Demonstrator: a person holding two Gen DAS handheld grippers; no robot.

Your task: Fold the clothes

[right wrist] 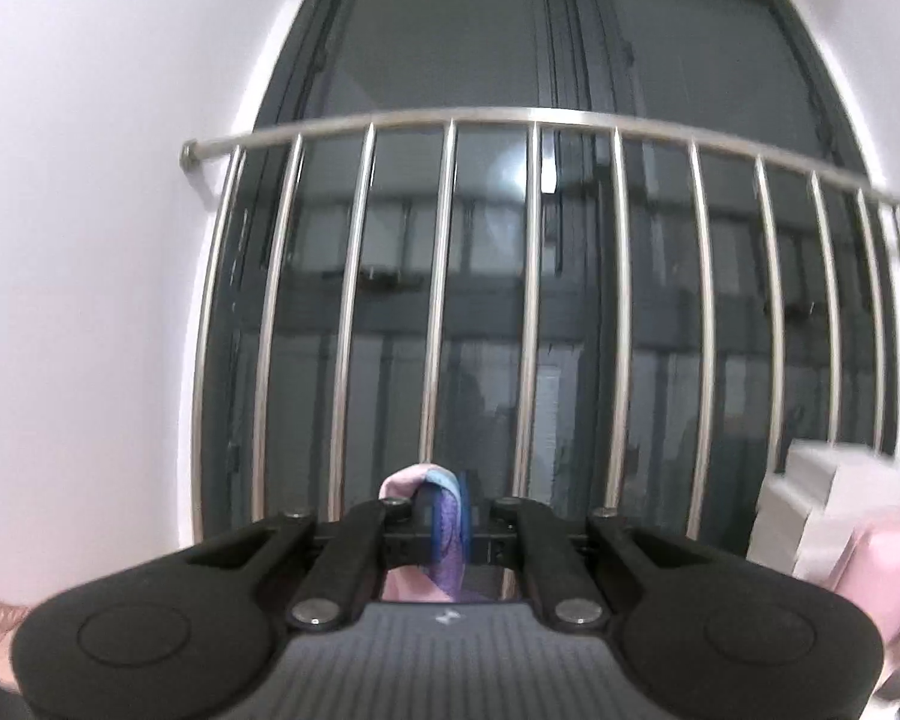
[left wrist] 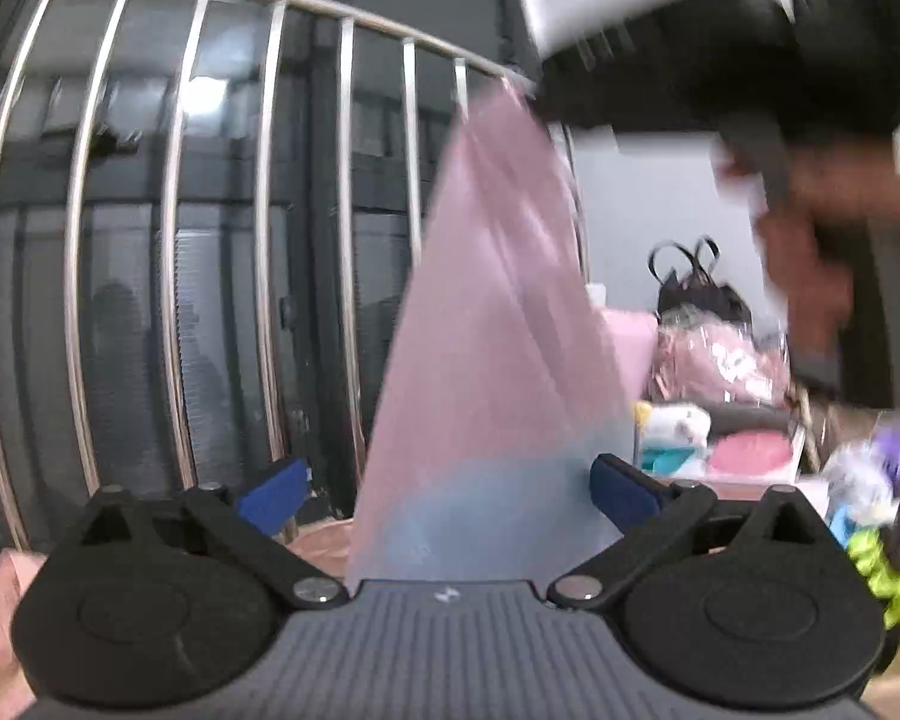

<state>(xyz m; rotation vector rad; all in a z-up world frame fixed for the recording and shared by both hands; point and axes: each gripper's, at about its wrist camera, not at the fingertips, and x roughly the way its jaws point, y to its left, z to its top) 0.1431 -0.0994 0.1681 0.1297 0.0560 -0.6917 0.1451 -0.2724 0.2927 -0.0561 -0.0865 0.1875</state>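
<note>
A pink garment with a pale blue lower part [left wrist: 492,330] hangs stretched from the upper right down to between my left gripper's fingers. My left gripper [left wrist: 450,492] is open, its blue pads [left wrist: 621,489] wide apart on either side of the cloth. The other gripper, blurred and dark [left wrist: 744,60], holds the cloth's top at upper right. In the right wrist view my right gripper [right wrist: 447,516] is shut on a bunched pink, blue and purple fold of the garment [right wrist: 417,483].
A steel railing [right wrist: 534,117] with vertical bars stands in front of a dark window. White boxes [right wrist: 822,510] and pink cloth sit at the right. A black bag [left wrist: 696,288], plastic-wrapped items and colourful clutter [left wrist: 744,456] lie at the right.
</note>
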